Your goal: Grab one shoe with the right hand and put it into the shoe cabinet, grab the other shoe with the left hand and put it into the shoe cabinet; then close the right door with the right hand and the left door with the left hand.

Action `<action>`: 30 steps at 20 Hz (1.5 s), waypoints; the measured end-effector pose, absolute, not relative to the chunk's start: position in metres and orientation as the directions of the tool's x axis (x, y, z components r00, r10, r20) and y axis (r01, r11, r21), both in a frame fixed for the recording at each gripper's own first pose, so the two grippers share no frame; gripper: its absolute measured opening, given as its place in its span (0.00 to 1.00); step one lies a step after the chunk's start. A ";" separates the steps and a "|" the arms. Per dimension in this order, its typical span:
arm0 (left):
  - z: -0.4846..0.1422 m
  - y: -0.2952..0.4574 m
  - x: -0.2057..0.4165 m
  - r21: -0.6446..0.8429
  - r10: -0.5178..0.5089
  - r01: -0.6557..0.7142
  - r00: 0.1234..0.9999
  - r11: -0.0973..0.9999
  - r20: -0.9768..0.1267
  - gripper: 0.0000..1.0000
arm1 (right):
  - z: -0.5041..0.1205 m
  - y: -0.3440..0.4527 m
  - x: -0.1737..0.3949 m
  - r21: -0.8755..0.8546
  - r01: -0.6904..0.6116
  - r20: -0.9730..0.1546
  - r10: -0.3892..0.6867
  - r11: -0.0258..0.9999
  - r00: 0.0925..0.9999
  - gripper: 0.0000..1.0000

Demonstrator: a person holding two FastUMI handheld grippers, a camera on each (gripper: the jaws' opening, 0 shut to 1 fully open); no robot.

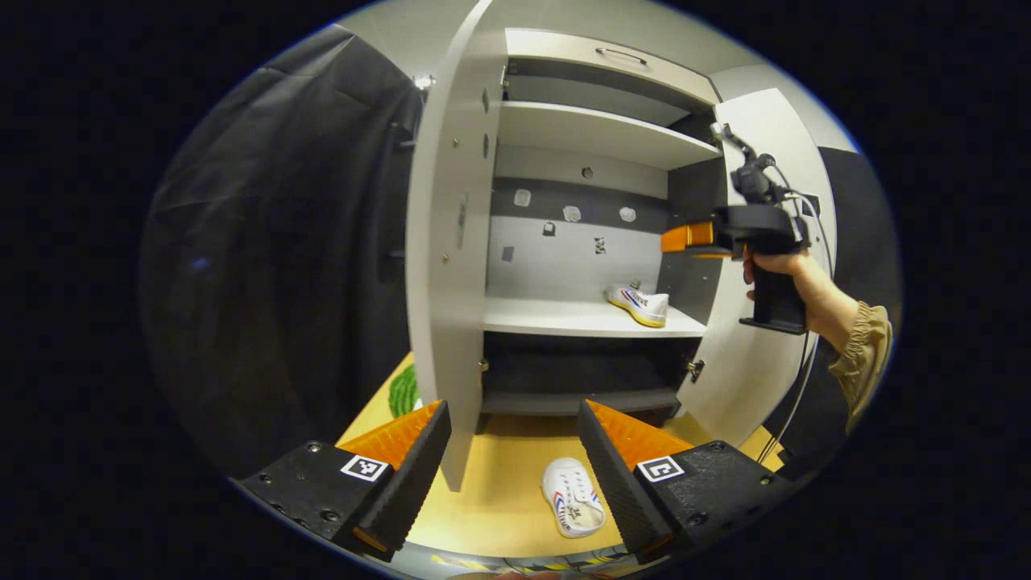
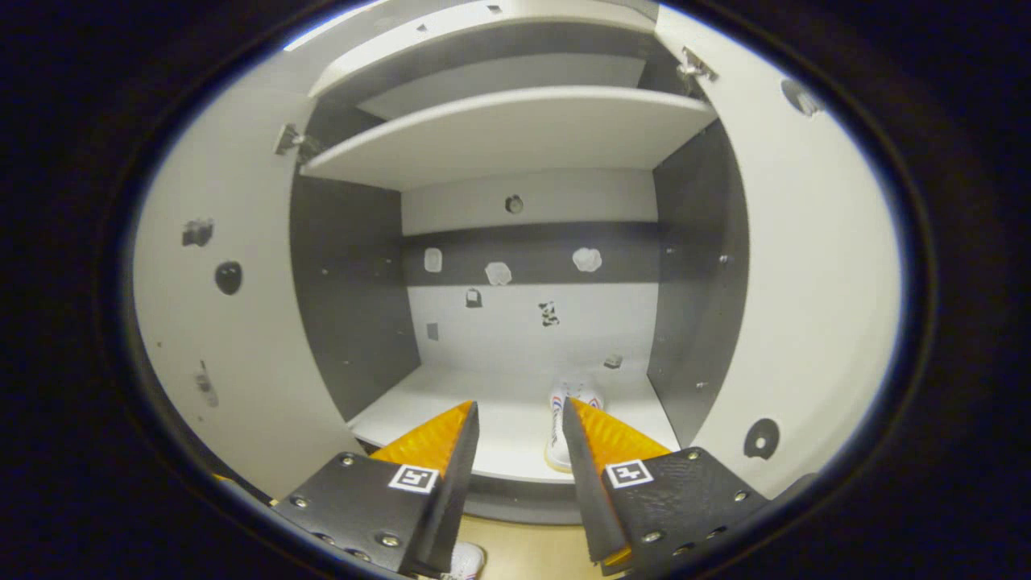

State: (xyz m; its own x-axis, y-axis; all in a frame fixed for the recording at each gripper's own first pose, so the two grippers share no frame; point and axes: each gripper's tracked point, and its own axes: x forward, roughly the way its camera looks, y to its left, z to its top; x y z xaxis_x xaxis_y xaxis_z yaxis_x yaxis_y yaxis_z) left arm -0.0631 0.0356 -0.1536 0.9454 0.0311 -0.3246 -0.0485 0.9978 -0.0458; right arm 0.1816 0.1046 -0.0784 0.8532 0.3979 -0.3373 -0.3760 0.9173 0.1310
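Note:
The shoe cabinet (image 1: 580, 318) stands with both doors swung out. A white shoe with red and blue stripes (image 1: 640, 304) lies on the right side of its middle shelf. A matching shoe (image 1: 572, 495) lies on the wooden floor in front, just left of my left gripper's right finger. My left gripper (image 1: 515, 419) hangs open above the floor, holding nothing. A hand holds my right gripper (image 1: 685, 238) up by the right door, above the shelved shoe. In the right gripper view my right gripper (image 2: 519, 411) is open and empty, with the shelved shoe (image 2: 560, 403) partly behind its right finger.
The left door (image 1: 443, 242) juts toward me, its edge between my left fingers. The right door (image 1: 765, 338) stands behind the hand. A green object (image 1: 403, 391) lies on the floor left of the cabinet. Black cloth hangs at the left. An upper shelf (image 2: 515, 129) spans above.

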 end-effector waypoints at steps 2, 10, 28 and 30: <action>-0.181 0.020 -0.058 -0.074 -0.018 -0.012 0.920 0.997 -0.392 0.97 | -0.053 0.098 0.160 0.141 -0.376 -0.292 0.401 0.916 0.868 0.60; -0.303 -0.010 -0.042 -0.102 -0.099 0.046 0.783 0.994 -0.614 0.95 | 0.030 0.052 0.103 0.199 -0.339 -0.155 0.371 0.919 0.915 0.64; -0.500 -0.018 -0.033 -0.199 -0.197 0.038 0.400 0.979 -0.895 0.72 | 0.060 -0.042 0.043 0.106 -0.130 -0.113 0.142 0.986 0.983 0.60; -0.505 -0.023 -0.033 -0.226 -0.215 0.017 0.387 0.974 -0.897 0.63 | 0.059 -0.051 0.042 0.095 -0.111 -0.117 0.122 0.989 0.986 0.64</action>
